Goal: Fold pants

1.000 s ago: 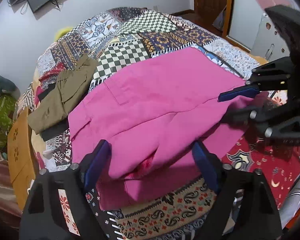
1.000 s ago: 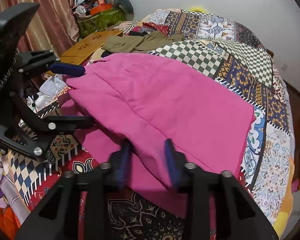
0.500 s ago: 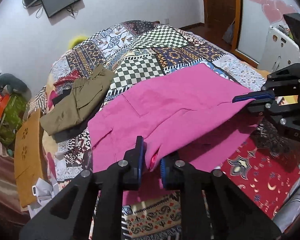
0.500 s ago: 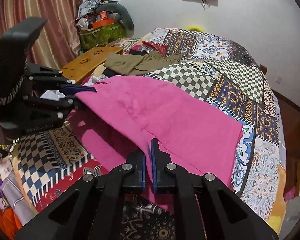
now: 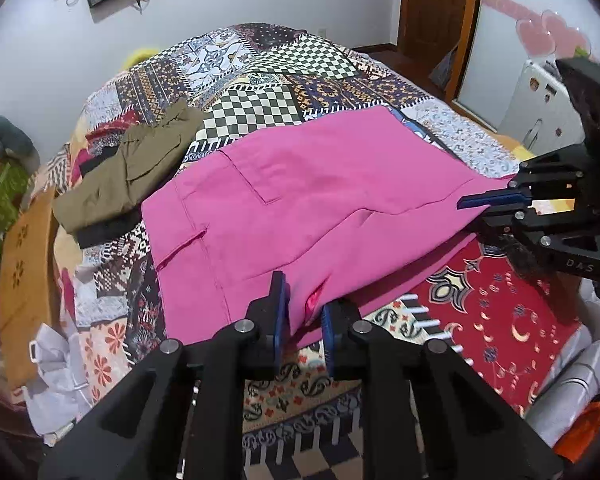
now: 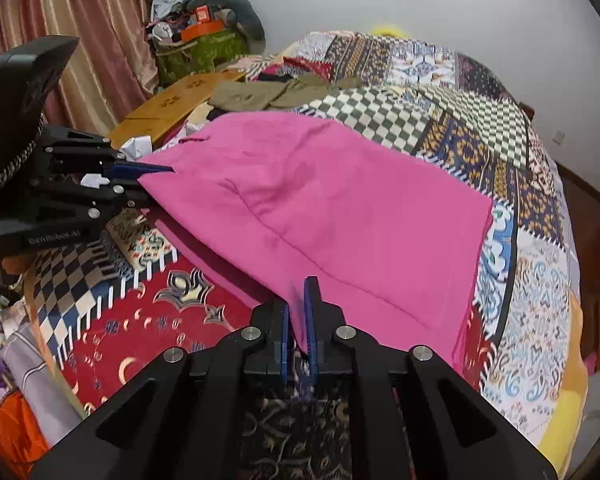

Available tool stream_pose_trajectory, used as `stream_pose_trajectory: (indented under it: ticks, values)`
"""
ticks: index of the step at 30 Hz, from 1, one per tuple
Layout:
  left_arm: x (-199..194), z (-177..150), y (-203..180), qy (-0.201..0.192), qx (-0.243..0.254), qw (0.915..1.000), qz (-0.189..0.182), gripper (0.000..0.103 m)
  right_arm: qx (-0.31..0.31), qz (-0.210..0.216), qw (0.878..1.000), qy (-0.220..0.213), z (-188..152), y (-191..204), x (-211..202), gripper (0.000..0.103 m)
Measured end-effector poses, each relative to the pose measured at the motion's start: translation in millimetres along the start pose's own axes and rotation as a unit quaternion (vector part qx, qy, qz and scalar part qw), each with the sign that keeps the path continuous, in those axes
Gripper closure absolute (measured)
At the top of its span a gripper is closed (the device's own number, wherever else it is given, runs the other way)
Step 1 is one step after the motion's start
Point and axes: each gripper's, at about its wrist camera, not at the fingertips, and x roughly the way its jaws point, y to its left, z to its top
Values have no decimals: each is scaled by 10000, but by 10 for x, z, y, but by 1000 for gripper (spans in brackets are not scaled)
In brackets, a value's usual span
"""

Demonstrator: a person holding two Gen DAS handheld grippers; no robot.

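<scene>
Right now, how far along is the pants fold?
Done: pink pants spread flat on the quilt. In hand: left gripper and right gripper each pinch the near edge, lifting it. Left: carry that edge over, lay it down, likely fold again.

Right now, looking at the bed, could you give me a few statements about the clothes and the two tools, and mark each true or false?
1. Both tools pinch the pink pants. True: the left tool and the right tool each grip the near edge.
2. The pink pants hang clear of the bed. False: most of them lie on the patchwork quilt.
3. Olive pants lie beside the pink ones. True.
4. The olive pants lie on top of the pink pants. False: they lie apart.
</scene>
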Motion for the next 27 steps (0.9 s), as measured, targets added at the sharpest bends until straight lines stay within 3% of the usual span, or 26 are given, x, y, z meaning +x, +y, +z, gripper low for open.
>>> stream_pose_trajectory:
  ticks: [5,10,12,19,27]
  values:
    - [-181,-33,85,-17,-131,9998,-174,82,296,109,9994,117,3,-40,-146,90]
    - [-374,84,205,-274,-446,9981,-339,82,695,331,9969,-156,88,-112,-306,63]
    - [-401,159,233,-374,-570,9970,-363,82,792,347,9957,-325,161,-126,-328,57]
    - [-195,301,231,-206,-873,9954,-325,81,1270,551,9897,-363,343,-148,-136,56]
    - [190,203,239,211,-902,9955,-185,63,1350,418,9898,203,225,-164,234,56]
